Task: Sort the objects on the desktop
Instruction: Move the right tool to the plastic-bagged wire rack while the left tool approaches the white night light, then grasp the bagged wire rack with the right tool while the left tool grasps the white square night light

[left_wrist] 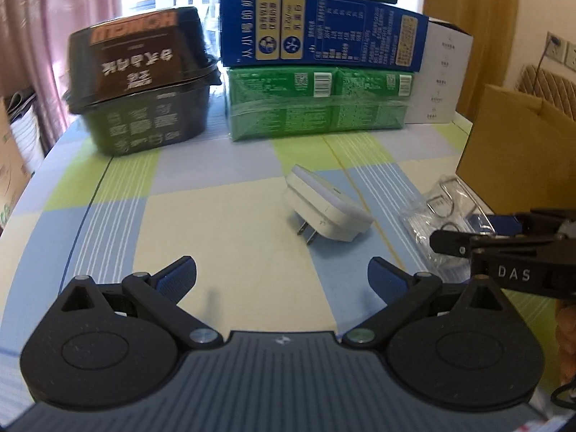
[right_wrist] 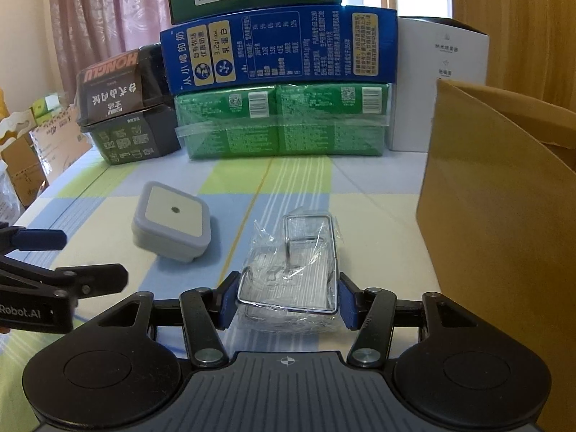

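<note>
Two loose things lie on the pastel checked tablecloth point(right_wrist: 378, 216): a white square plug-in night light point(right_wrist: 172, 226) and a clear crinkled plastic packet of bent wire hooks point(right_wrist: 291, 270). The right gripper point(right_wrist: 288, 298) has its blue pads pressed on the packet's near end, one on each side, so it grips the packet, which rests on the cloth with its long axis running straight away from the tongs toward the stacked green and blue cartons point(right_wrist: 280, 82). The tall brown cardboard box point(right_wrist: 496, 216) stands just beside it on the right, the likely place to drop it, so the coming move is probably a lift and a swing rightward.

The left gripper point(left_wrist: 282, 277) stands wide open with nothing between its fingers; the night light point(left_wrist: 325, 208) lies ahead of it and slightly right, nearer this hand than the other.

Only the left wrist view shows the light's metal prongs point(left_wrist: 306, 232), pointing toward the camera; the right wrist view shows its flat face with a small dark sensor dot instead.
</note>
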`<state>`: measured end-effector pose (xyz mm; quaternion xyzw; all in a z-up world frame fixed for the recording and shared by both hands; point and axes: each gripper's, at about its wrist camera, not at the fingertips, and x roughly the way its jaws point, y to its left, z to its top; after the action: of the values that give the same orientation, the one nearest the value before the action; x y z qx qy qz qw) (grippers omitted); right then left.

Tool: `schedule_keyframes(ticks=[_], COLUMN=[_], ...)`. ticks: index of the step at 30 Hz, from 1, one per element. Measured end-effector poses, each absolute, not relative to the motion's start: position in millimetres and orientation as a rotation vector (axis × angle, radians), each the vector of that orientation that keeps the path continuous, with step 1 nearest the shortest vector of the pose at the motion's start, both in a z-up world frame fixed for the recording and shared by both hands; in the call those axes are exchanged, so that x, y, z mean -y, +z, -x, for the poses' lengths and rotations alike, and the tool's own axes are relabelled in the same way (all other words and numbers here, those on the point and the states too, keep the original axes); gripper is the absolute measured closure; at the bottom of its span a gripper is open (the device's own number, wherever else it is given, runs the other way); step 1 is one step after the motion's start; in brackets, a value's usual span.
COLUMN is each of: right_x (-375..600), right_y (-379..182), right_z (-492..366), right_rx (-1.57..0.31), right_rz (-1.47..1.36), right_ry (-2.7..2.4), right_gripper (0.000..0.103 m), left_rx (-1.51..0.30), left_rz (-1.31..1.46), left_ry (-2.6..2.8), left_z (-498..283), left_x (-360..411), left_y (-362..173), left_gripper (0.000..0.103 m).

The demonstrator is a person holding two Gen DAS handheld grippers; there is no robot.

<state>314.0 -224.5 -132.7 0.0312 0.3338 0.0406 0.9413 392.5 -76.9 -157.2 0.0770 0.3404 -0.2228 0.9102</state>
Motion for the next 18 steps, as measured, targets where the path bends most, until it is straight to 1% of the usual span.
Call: schedule_keyframes(ticks=[12, 14, 15, 18], right_x=[240.0, 241.1, 242.2, 246.5], right_y=[-145.1, -146.3, -147.0, -147.9], right_z=[-329.9, -330.4, -330.4, -331.2], right_rx=[-0.647, -0.645, -0.644, -0.644], right_rz=[-0.072, -0.08, -0.084, -0.095], right_ry=[0.049, 0.048, 0.046, 0.039], right_gripper=[0.051, 0.051, 0.051, 0.051], left_rx=[-0.629, -0.623, -0.62, -0.606], left_rz=[-0.228, -0.236, -0.239, -0.254], left_ry=[-0.507, -0.514, -0.519, -0.519], left_z=[-414.7, -417.5, -418.3, -419.0], left_x=[119.6, 126.0, 128.4, 134.0], left_y=[-157.7, -161.5, -163.4, -169.0], left_gripper=[0.004, 0.006, 0.01, 0.015])
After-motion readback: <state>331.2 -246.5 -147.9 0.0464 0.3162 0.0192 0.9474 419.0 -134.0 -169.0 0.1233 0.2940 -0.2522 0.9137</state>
